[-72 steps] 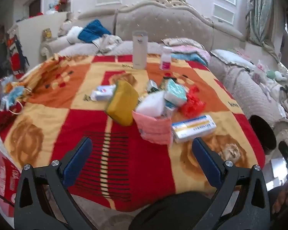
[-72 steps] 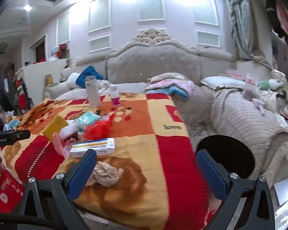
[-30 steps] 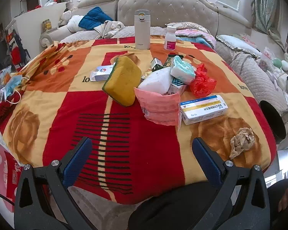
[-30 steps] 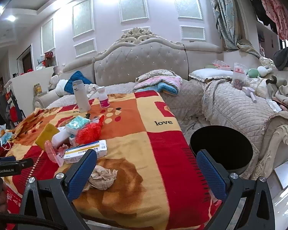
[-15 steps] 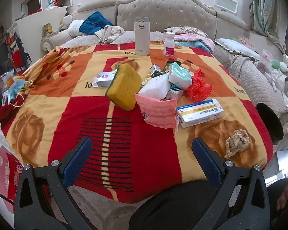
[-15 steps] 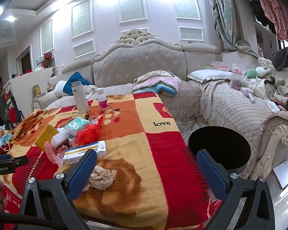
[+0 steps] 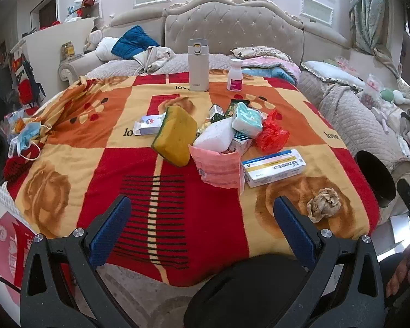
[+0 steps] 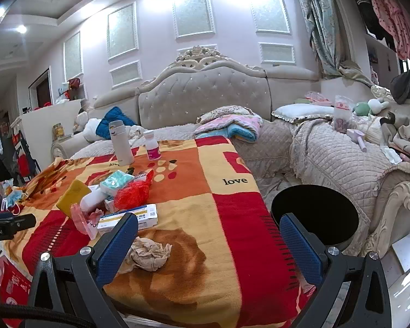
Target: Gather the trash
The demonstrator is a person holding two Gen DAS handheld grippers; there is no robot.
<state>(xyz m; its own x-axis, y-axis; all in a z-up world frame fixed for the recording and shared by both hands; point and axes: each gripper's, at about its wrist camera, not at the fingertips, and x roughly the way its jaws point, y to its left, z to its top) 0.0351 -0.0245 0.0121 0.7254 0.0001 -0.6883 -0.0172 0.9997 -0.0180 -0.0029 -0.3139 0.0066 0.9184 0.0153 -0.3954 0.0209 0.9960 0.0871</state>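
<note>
A table under a red, orange and yellow blanket (image 7: 101, 164) holds a pile of litter. A crumpled brown paper ball (image 7: 324, 205) lies near its front right corner; it also shows in the right wrist view (image 8: 149, 252). A white and blue medicine box (image 7: 273, 167), a pink packet (image 7: 218, 168), a red plastic bag (image 7: 272, 135) and a yellow sponge (image 7: 176, 135) lie in the middle. A black bin (image 8: 314, 214) stands on the floor right of the table. My left gripper (image 7: 202, 227) is open and empty at the front edge. My right gripper (image 8: 207, 246) is open and empty, above the front right corner.
A tall white flask (image 7: 198, 64) and a small white bottle with a pink label (image 7: 234, 74) stand at the table's far edge. A face mask (image 7: 27, 136) lies at the left edge. A tufted beige sofa (image 8: 205, 101) runs behind and along the right.
Both grippers have shifted slightly before the table over the last seconds. The paper ball has come into the left wrist view. Both grippers stay open and empty.
</note>
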